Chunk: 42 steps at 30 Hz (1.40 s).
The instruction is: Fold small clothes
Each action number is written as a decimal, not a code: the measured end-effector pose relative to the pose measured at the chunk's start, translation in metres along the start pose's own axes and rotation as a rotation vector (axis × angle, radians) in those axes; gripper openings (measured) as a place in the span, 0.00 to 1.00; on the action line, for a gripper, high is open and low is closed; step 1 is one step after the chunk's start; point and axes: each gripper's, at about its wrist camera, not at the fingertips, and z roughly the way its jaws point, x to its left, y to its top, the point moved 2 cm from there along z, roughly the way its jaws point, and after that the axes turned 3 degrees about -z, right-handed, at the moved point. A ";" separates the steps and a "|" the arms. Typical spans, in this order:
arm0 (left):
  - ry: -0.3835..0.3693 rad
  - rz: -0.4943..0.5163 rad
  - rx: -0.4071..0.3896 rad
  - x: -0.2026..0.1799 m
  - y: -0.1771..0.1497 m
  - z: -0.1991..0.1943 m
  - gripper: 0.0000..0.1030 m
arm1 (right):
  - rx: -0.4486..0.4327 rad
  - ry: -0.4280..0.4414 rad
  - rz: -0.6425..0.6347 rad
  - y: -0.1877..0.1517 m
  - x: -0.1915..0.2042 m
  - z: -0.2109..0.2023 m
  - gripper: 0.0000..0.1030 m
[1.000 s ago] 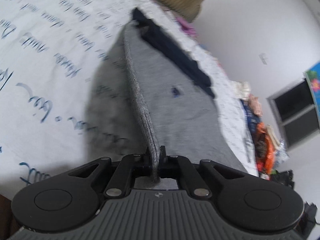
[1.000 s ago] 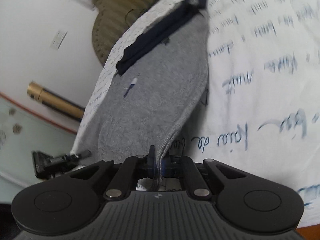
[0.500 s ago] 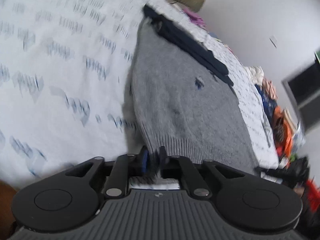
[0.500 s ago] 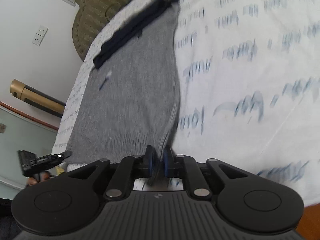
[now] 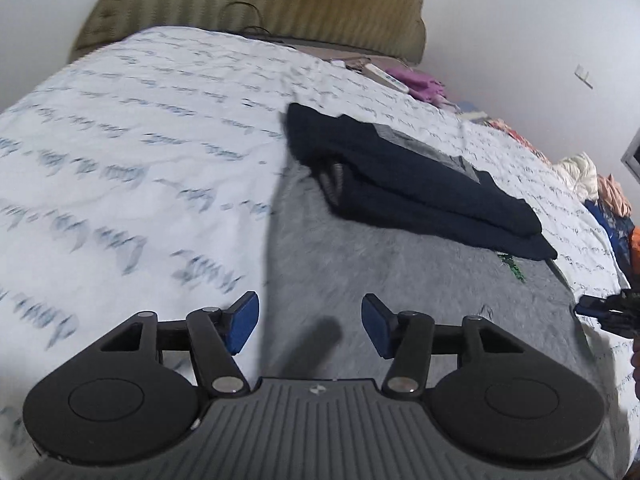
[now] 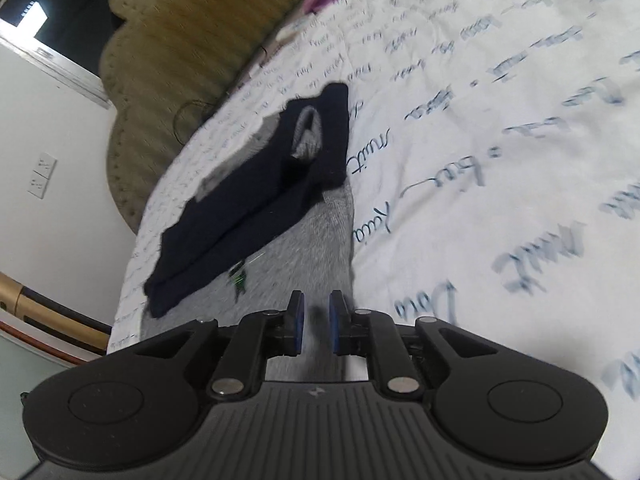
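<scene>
A grey knitted sweater (image 5: 400, 280) is lying flat on a bed, spread over a white bedsheet (image 5: 132, 168) printed with blue handwriting, its dark navy sleeves (image 5: 408, 184) folded across its upper part, on the side nearest the olive padded headboard (image 5: 256, 4). A small green mark (image 5: 510, 266) is showing on the grey knit just below the navy fold.

The left gripper (image 5: 310, 322) is hovering over the sweater's lower left part, on the side away from the headboard. Its jaws have just been opening and are now standing well apart, with nothing between the blue pads (image 5: 244, 318); the sweater's left edge is running just beside the left pad. A soft shadow is falling on the knit under the gap.

In the right wrist view, the right gripper (image 6: 316, 326) is hanging over the sweater's (image 6: 304, 256) lower right part, close to its right edge. Its jaws have just been parting slightly and are standing only a narrow gap apart, the blue pads (image 6: 298, 320) gripping nothing; grey knit is showing below and behind them. The navy fold (image 6: 256, 200) and green mark (image 6: 239, 276) are lying between this gripper and the headboard (image 6: 192, 36).

Beyond the sweater, towards the headboard, a pink cloth (image 5: 424, 82) is sitting at the sheet's far edge, and a heap of colourful clothes (image 5: 608, 196) is piled along the bed's side by the white wall (image 5: 520, 20). Both views are blurred by motion.
</scene>
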 end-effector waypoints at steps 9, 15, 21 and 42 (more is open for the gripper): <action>0.011 0.010 0.021 -0.007 0.008 0.033 0.57 | 0.030 -0.031 -0.066 0.007 0.012 0.015 0.12; 0.092 0.075 -0.049 -0.018 0.015 0.027 0.58 | -0.036 -0.210 -0.153 0.016 0.008 -0.008 0.36; 0.078 0.217 -0.114 -0.102 0.013 0.046 0.70 | -0.034 -0.153 -0.266 0.017 0.079 0.031 0.36; 0.130 0.192 -0.022 -0.091 -0.108 -0.030 0.84 | 0.015 -0.334 -0.538 -0.160 0.116 -0.019 0.56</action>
